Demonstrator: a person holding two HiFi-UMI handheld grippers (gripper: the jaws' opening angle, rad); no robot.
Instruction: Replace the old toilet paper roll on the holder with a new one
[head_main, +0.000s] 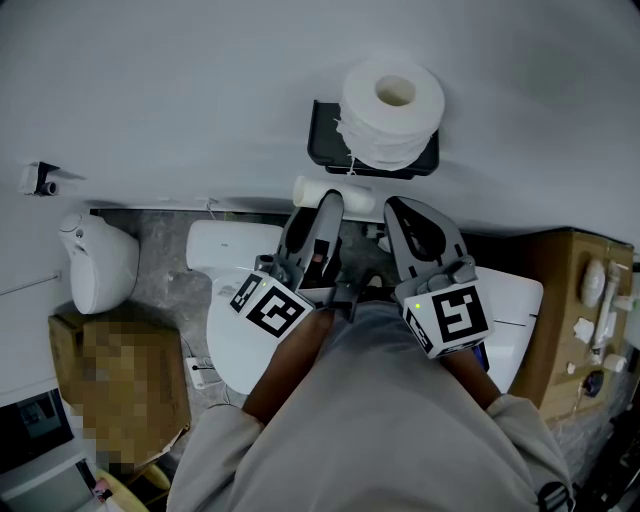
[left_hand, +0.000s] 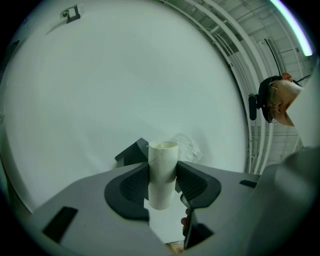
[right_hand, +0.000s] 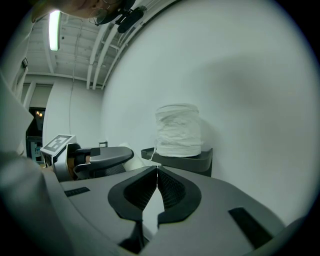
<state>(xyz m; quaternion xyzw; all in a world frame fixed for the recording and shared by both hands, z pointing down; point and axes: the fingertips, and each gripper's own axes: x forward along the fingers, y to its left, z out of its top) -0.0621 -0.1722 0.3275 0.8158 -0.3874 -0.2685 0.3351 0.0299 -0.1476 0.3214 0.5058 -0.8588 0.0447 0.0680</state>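
Left gripper view: left tool (left_hand: 163, 171) pinches the bare white cardboard tube (left_hand: 163, 152) upright by its middle. Right tool (right_hand: 157, 176) is closed tight, empty. Fat white paper roll (right_hand: 178, 130) sits loose atop the black wall holder (right_hand: 195, 161); one bump probably drops it.

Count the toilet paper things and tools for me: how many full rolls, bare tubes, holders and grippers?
full roll: 1
bare tube: 1
holder: 1
grippers, the left gripper and the right gripper: 2
Total: 5
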